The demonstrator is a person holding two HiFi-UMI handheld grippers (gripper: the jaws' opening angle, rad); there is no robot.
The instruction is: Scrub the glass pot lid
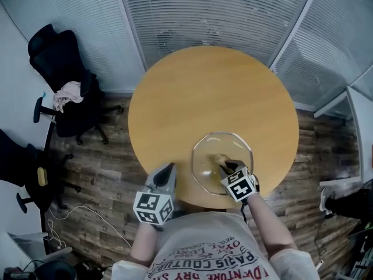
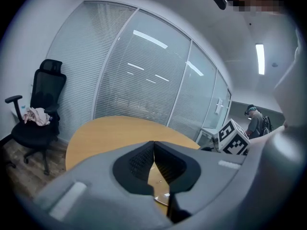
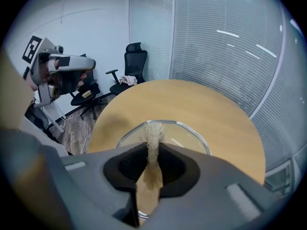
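Head view: we find the glass pot lid point(image 1: 205, 156) lying on the round table point(image 1: 210, 92) near its front edge, with the right gripper point(image 1: 225, 168) over it.

Left gripper view: the left gripper point(image 2: 154, 146) has its jaws together and empty.

Right gripper view: the jaws are clamped on a beige scrubber point(image 3: 153, 134).

The worktop point(image 1: 210, 86) lies bare over its far half and left side. Near the front edge the lid point(image 1: 205, 154) takes the room, the right hand-held gripper point(image 1: 224, 169) with its scrubber point(image 1: 220, 158) over it, the left hand-held gripper point(image 1: 170, 168) just left. A chair point(image 1: 64, 74) stands off left on the floor.
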